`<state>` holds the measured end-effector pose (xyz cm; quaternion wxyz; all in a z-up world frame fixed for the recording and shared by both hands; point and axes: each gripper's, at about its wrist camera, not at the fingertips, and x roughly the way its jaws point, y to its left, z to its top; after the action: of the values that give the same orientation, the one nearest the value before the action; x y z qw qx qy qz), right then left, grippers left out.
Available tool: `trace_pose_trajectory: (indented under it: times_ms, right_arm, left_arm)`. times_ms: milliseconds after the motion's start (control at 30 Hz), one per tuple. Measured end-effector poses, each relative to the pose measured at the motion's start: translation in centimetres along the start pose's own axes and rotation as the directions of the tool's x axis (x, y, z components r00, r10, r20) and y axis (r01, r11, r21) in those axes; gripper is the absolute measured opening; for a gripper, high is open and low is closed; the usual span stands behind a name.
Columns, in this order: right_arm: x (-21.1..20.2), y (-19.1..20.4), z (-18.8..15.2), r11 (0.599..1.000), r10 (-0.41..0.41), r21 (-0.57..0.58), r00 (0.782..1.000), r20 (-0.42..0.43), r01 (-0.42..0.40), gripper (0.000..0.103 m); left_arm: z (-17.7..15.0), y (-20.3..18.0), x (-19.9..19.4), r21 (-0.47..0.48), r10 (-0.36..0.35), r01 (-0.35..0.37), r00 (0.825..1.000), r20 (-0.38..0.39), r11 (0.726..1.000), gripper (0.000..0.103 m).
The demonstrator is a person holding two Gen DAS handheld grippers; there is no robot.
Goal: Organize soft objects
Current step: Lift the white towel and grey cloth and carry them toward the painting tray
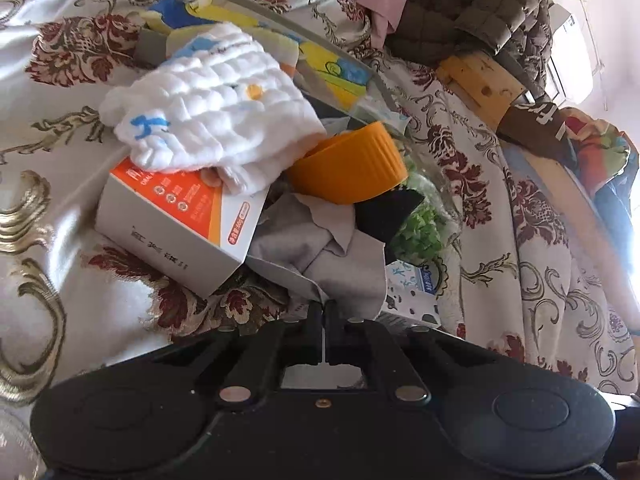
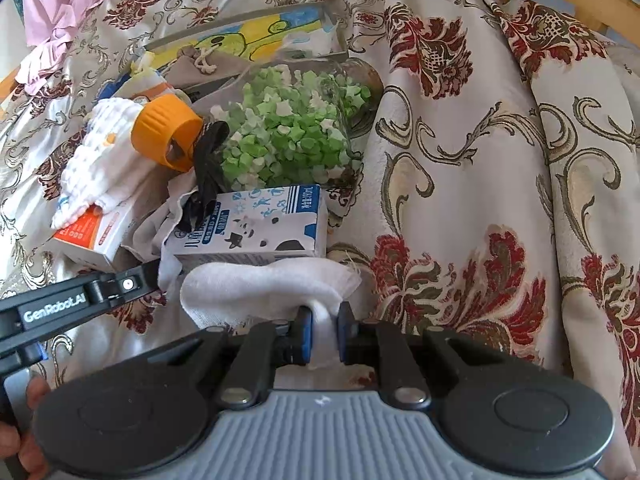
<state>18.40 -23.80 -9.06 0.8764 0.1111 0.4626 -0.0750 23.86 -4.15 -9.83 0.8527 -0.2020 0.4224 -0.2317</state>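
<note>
Left tool (image 1: 324, 305): pressed together, pinching grey cloth (image 1: 320, 256) edge, beside orange-white box (image 1: 176, 220).
Right tool (image 2: 323, 334): pinching white cloth (image 2: 268, 284), just in front of milk carton (image 2: 248, 224).
Quilted white cloth (image 1: 212, 100): atop box, touching orange-lidded jar (image 2: 288, 128) w/ green bits.
Surface: floral bedspread (image 2: 480, 160); edges not visible.

Soft daylight glares in, blown out, at the left wrist view's right edge, sheening the brocade bedspread (image 1: 60, 92); fisheye bending curves both frames' dark-cornered margins, centres sharp.
</note>
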Motion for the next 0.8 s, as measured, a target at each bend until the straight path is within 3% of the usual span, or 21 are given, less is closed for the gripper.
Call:
trace_pose_trajectory:
  times_ms: [133, 433, 567, 700, 800]
  right_arm:
    - [0.0, -0.1, 0.0, 1.000, 0.022, 0.006, 1.000, -0.004, -0.022, 0.014]
    - [-1.5, 0.4, -0.5, 0.995, 0.098, -0.029, 0.995, 0.029, -0.097, 0.014]
    - [-1.5, 1.0, -0.8, 0.986, 0.153, -0.070, 0.988, -0.004, -0.153, 0.014]
    - [-1.3, 2.0, -1.0, 0.978, 0.169, -0.119, 0.985, -0.031, -0.171, 0.014]
    - [-0.6, 2.0, -0.9, 0.977, 0.167, -0.122, 0.984, -0.060, -0.173, 0.015]
  left_arm:
    - [-0.5, -0.4, -1.6, 0.020, 0.024, -0.025, 0.999, 0.032, 0.999, 0.000]
    - [-2.6, -0.9, -6.6, -0.004, 0.070, -0.070, 0.997, 0.027, 0.998, 0.000]
    - [-4.5, -1.1, -9.3, -0.004, 0.142, -0.142, 0.990, 0.008, 0.990, 0.000]
    - [-5.6, -0.8, -11.2, 0.010, 0.253, -0.253, 0.967, 0.031, 0.967, 0.000]
    - [-5.4, -0.6, -11.2, 0.025, 0.345, -0.348, 0.936, 0.069, 0.937, 0.000]
